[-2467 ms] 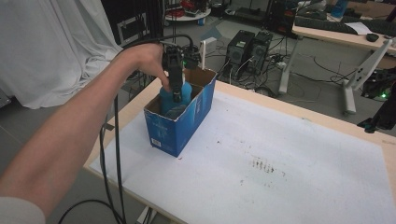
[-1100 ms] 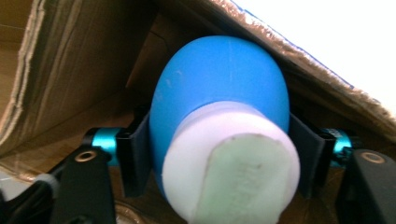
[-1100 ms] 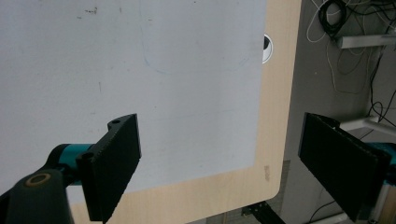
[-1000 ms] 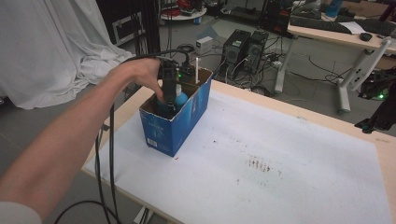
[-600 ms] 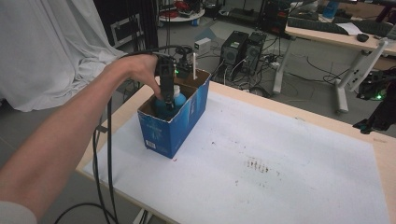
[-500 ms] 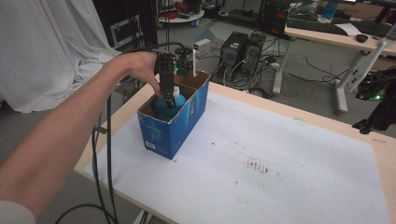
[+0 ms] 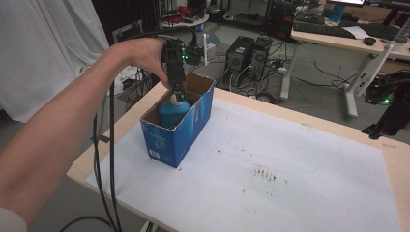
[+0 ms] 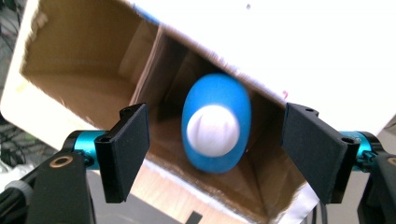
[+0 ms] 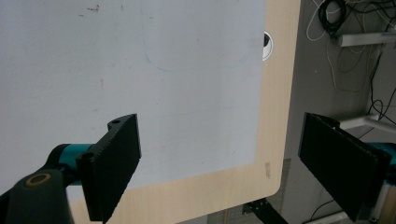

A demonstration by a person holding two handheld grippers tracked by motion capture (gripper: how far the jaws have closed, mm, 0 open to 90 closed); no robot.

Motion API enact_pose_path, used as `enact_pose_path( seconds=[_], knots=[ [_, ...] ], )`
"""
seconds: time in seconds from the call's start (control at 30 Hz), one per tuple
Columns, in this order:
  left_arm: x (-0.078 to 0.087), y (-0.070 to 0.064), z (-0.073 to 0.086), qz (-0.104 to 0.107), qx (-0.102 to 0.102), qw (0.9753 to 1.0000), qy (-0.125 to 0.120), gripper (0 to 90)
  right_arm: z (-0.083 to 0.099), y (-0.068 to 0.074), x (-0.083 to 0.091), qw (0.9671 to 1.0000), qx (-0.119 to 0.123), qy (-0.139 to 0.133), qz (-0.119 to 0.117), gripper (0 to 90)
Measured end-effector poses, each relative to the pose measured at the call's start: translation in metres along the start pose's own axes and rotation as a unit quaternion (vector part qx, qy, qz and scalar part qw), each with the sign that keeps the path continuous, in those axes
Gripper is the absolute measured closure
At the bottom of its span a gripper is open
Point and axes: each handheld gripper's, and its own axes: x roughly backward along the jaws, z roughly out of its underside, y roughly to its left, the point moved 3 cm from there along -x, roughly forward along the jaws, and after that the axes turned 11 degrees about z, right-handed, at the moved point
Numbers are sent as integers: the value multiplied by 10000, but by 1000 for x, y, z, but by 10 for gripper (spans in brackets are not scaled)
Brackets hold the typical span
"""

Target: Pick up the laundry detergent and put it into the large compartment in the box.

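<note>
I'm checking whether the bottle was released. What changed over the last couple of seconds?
The left gripper has risen from inside the blue box to above it, and its jaws now stand open on either side of the blue bottle, not touching it. So it looks let go. The bottle stays upright in the box; the box stays near the table's left edge.

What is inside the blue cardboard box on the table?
A blue bottle with a white cap stands upright inside the blue box. The open left gripper hangs above it. The bottle and walls hide part of the box's floor.
</note>
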Motion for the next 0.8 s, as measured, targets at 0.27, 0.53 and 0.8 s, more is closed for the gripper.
enact_pose_path(
  seconds=[0.27, 0.53, 0.8],
  knots=[
    [15, -28, -37, -41, -607, 9981, -49, 240, 0, 0, 2, 10000, -13, -18, 13, 123],
    [15, -64, -78, 90, -1312, 9913, -67, 240, 1, 1, 7, 10000, -41, -22, 33, 123],
    [-11, -94, -113, 206, -1854, 9823, 196, 187, 0, 3, 11, 10000, -31, -21, 53, 123]
  ],
)
